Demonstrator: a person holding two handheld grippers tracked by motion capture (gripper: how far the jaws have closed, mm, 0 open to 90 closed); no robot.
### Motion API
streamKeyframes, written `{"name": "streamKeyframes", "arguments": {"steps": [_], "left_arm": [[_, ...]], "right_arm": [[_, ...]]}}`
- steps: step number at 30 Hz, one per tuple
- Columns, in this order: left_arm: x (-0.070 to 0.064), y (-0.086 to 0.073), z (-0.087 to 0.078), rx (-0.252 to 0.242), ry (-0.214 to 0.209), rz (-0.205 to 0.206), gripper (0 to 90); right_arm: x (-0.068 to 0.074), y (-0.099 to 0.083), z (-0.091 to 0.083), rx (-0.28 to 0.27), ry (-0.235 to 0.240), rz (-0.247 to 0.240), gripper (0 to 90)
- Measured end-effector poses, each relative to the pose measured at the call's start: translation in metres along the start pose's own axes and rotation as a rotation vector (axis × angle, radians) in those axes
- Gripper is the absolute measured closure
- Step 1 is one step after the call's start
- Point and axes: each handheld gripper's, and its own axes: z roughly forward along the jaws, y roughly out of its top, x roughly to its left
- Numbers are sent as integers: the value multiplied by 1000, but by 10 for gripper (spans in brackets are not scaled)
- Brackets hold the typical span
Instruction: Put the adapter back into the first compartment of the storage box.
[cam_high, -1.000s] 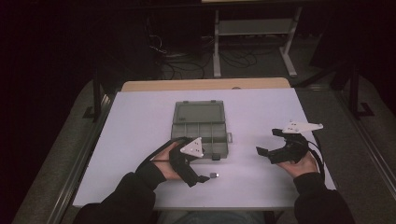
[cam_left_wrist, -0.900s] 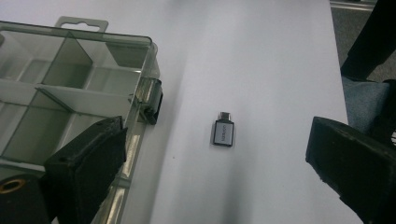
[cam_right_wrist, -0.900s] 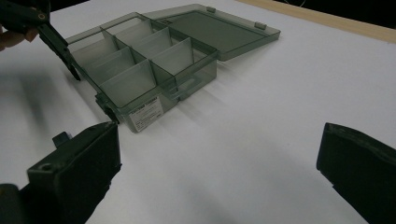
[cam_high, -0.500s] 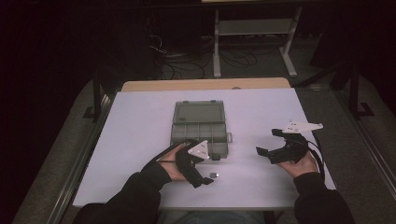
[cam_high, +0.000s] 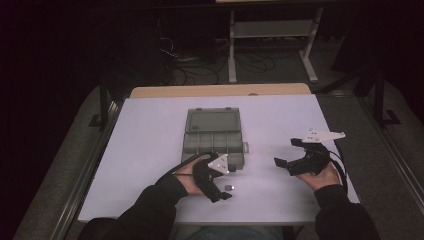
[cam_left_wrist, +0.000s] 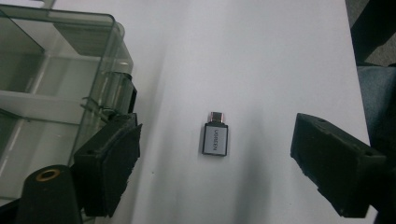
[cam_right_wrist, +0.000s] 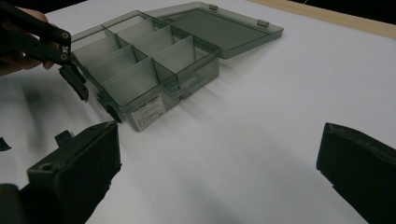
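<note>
On the white table (cam_high: 150, 150) sits the biggest thing I have to mind, the smoky plastic organiser box (cam_high: 214, 142) with its lid folded flat behind it and its compartments looking empty in the right gripper view. Just beside its near corner my left gripper (cam_high: 223, 188) hangs low over the table with its jaws wide apart, and the small grey adapter (cam_left_wrist: 215, 138) lies flat on the bare surface between them, its metal plug end pointing away from the camera. Off to the side, well apart from the box, my right gripper (cam_high: 285, 152) rests with its jaws likewise spread and holding nothing. To take the adapter cleanly, I judge I should drop straight down so that the pads come to either long side of its body, then close slowly and evenly. One jaw is nearly touching the box wall, so I would nudge slightly away from it first, or the box may shift. Being small and flat, the adapter could skid or flip if the pads meet it off-centre
</note>
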Motion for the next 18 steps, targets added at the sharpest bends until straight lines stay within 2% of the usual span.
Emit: {"name": "streamKeyframes", "arguments": {"steps": [11, 18], "left_arm": [[-1, 1, 7, 29, -24, 4, 267], [-1, 2, 9, 39, -30, 19, 400]], "right_arm": [[0, 0, 0, -1, 5, 6, 0], [0, 0, 0, -2, 6, 6, 0]]}}
